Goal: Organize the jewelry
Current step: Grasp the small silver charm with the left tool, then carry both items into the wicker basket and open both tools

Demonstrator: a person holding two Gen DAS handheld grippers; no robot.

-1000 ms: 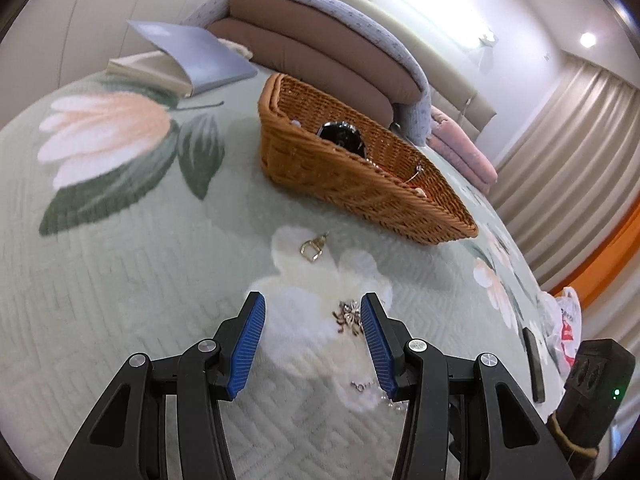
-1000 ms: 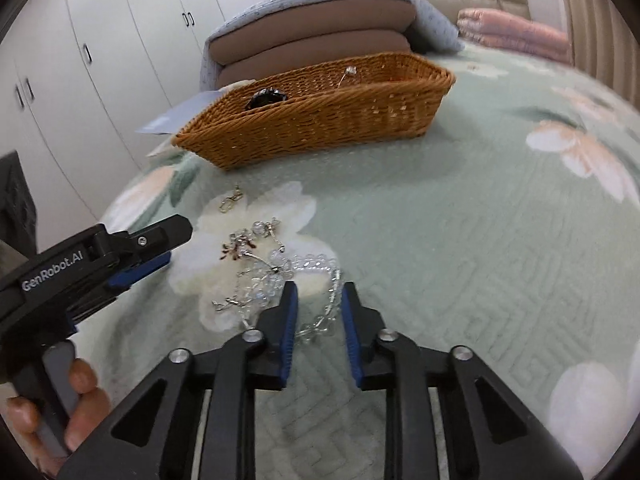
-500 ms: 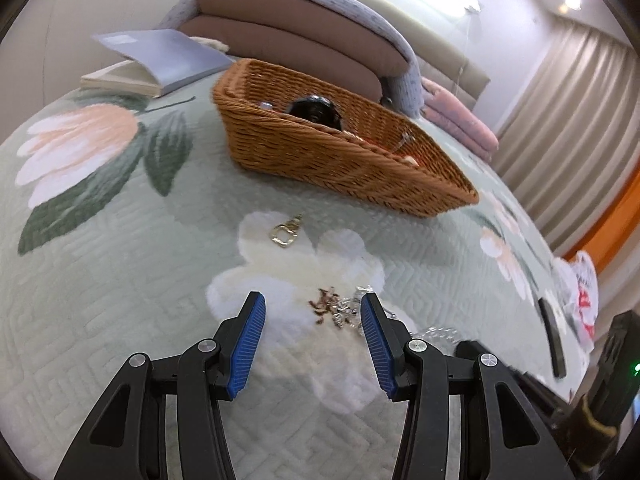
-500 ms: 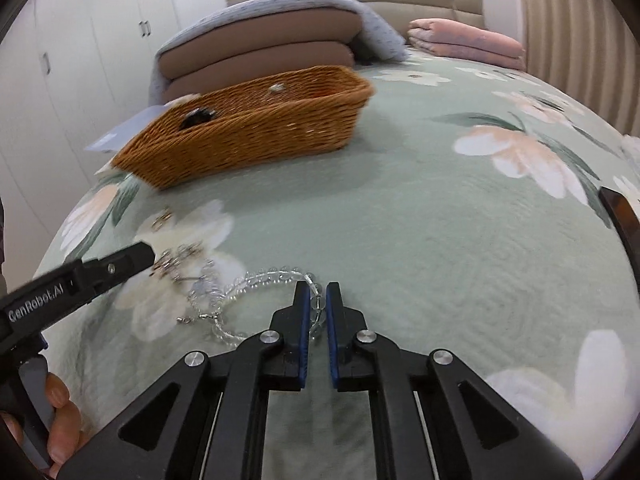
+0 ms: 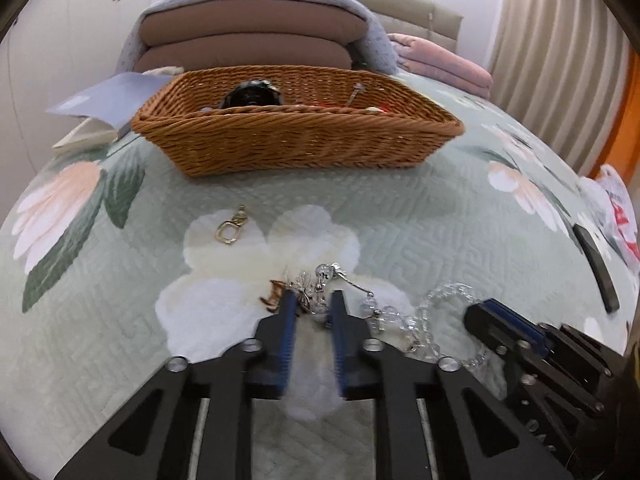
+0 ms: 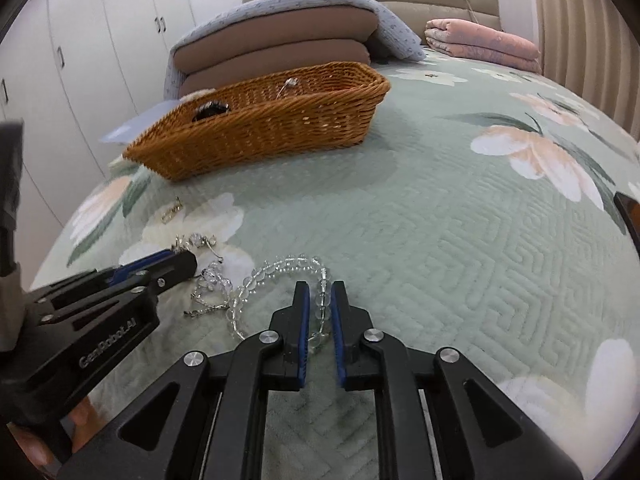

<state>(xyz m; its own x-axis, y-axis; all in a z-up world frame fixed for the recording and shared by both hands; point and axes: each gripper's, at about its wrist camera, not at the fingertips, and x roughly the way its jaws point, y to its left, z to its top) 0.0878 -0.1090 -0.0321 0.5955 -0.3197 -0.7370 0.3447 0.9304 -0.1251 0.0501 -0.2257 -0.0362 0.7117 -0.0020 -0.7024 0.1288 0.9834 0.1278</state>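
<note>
A tangle of jewelry lies on the green floral bedspread. My left gripper [image 5: 313, 300] is closed on a silver and copper charm cluster [image 5: 304, 289]. My right gripper [image 6: 319, 296] is shut on a clear bead bracelet [image 6: 280, 266], also seen in the left wrist view [image 5: 444, 294]. A gold clasp charm [image 5: 230, 229] lies loose to the left. A wicker basket [image 5: 296, 140] stands behind, holding a dark round item [image 5: 251, 96] and a pin.
A grey booklet [image 5: 108, 98] lies left of the basket. Stacked brown pillows [image 5: 248, 36] and pink folded blankets [image 6: 484, 42] sit at the headboard. A dark phone-like slab [image 5: 596, 266] and a white bag [image 5: 616, 216] lie at right.
My left gripper has moved forward and closed on the charm cluster. My right gripper stays pinched on the bead bracelet, and both views have swung toward the basket.
</note>
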